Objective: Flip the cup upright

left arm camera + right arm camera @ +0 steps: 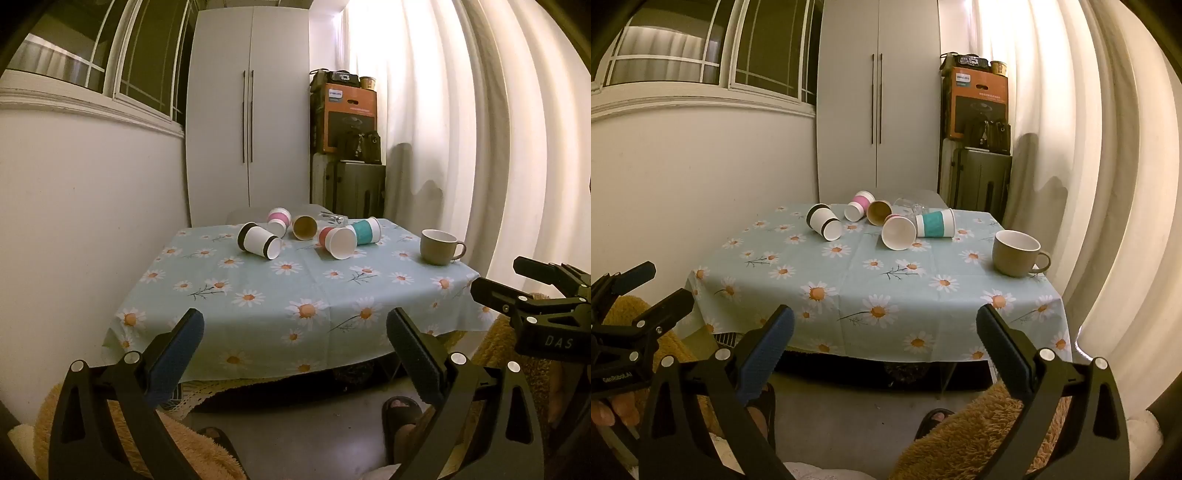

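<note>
Both units are hovering short of the counter (258, 325), well apart from the cups. The left hand-held gripper (295, 328) is standing wide open and holding nothing; the right hand-held gripper (885, 326) is likewise spread wide and empty. Five paper cups are lying on their sides near the far edge: a black-banded cup (259, 240), a pink cup (277, 221), a brown cup (305, 228), a red cup (338, 240) and a teal cup (365, 230), the last two touching. A mug (439, 246) is standing upright to the right.

The paper cups are judged light, thin-walled and easily crushed or rolled. The black-banded cup is lying clear of the others and offers the easiest access. Taking hold across the mid-wall with gentle pressure appears advisable.
</note>
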A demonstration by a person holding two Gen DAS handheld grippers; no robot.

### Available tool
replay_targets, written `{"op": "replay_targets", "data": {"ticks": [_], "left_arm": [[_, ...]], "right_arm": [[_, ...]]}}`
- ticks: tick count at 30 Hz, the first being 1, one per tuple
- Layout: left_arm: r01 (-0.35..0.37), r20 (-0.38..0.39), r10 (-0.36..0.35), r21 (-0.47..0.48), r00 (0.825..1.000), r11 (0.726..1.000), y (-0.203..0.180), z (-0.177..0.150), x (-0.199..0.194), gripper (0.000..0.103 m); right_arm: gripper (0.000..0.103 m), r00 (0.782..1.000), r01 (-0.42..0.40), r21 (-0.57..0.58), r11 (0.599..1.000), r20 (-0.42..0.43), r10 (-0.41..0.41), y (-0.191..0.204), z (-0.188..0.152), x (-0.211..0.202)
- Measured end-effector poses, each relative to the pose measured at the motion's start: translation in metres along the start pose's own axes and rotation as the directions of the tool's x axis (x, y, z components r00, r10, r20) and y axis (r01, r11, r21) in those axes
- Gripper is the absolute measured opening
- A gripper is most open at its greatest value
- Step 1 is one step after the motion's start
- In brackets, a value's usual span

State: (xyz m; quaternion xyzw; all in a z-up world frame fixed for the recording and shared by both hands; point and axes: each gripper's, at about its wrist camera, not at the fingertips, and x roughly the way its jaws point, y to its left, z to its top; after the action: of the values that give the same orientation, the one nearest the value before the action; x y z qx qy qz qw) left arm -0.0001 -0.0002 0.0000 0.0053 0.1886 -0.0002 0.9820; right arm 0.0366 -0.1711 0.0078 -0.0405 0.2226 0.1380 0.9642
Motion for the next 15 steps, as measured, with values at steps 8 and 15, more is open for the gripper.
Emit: {"op": "replay_targets", "data": {"ticks": [8,15], "left_arm": [[0.0,-0.001,0.0,-0.002,1.0,1.0,0.0,0.0,0.0,0.096],[0.002,-0.003,-0.002,-0.002,1.0,1.0,0.0,0.0,0.0001,0.096]], "right_arm": [[0.098,1.0,-0.001,0.002,1.0,0.001,0.001,0.0002,0.0,-0.0006],[0.098,1.0,0.0,0.003,1.0,-0.002,0.0,-0.0004,-0.0003,0.001]]}}
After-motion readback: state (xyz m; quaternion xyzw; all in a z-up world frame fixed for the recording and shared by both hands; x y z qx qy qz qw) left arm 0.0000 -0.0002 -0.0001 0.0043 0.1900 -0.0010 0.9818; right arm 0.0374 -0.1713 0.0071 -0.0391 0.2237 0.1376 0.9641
